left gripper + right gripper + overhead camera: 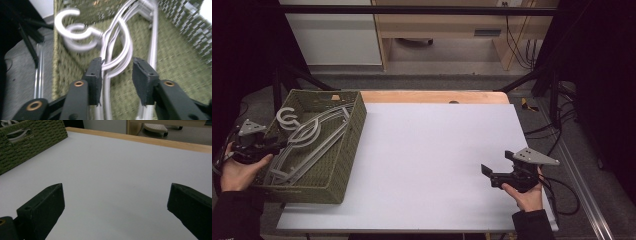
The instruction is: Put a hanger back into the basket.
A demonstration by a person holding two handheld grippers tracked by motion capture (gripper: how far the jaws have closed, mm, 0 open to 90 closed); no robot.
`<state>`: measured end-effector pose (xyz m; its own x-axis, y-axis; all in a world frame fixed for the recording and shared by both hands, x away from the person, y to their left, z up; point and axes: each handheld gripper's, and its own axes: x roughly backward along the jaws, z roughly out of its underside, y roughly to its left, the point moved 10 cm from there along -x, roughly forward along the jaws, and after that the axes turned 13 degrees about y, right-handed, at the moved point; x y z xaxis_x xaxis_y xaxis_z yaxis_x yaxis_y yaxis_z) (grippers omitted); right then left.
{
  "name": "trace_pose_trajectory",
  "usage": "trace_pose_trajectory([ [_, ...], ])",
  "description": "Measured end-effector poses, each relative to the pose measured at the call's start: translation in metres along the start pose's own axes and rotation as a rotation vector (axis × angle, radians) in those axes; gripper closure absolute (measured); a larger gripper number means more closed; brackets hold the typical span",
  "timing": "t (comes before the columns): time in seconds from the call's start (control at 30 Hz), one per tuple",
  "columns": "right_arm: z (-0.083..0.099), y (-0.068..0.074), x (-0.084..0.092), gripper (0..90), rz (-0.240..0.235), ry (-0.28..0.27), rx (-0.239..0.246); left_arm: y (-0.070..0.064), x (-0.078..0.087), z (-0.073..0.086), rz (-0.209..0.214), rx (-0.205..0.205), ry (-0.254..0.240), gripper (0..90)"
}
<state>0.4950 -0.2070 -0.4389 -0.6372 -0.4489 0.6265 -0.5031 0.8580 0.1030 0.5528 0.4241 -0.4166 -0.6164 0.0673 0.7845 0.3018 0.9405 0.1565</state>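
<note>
The grey plastic hangers (117, 47) lie stacked in the green woven basket (354, 130), their curved necks passing between my left gripper (117, 75)'s jaws, which stand partly apart with no pad pressing on them. I judge them light, stiff and rather slick, and likely to snag one another; the neck just below the hooks (75, 37), ahead and to the left, looks the surest hold. My right gripper (115, 202) hovers wide open over the white table (120, 165), well apart from the basket.

No text, label, brand, number or sign can be read anywhere.
</note>
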Motion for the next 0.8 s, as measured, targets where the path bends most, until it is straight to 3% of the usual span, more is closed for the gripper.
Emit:
trace_pose_trajectory([
  [0.17,0.000,0.000,0.000,1.5,-0.001,-0.001,0.000,-0.014,0.011,-0.010,0.035,0.011,-0.067,51.9],
  [0.3,0.000,0.000,0.000,1.5,-0.001,-0.001,-0.006,-0.033,0.018,-0.016,0.093,0.019,-0.143,44.0],
  [0.53,-0.001,0.001,0.000,1.4,0.000,-0.009,-0.006,-0.081,0.032,-0.025,0.217,0.028,-0.274,30.1],
  [0.7,0.000,0.000,0.001,1.4,-0.002,-0.015,-0.007,-0.118,0.035,-0.028,0.287,0.015,-0.326,18.6],
  [0.8,0.001,-0.001,0.002,1.4,-0.005,-0.020,-0.017,-0.135,0.035,-0.028,0.304,0.002,-0.333,9.7],
])
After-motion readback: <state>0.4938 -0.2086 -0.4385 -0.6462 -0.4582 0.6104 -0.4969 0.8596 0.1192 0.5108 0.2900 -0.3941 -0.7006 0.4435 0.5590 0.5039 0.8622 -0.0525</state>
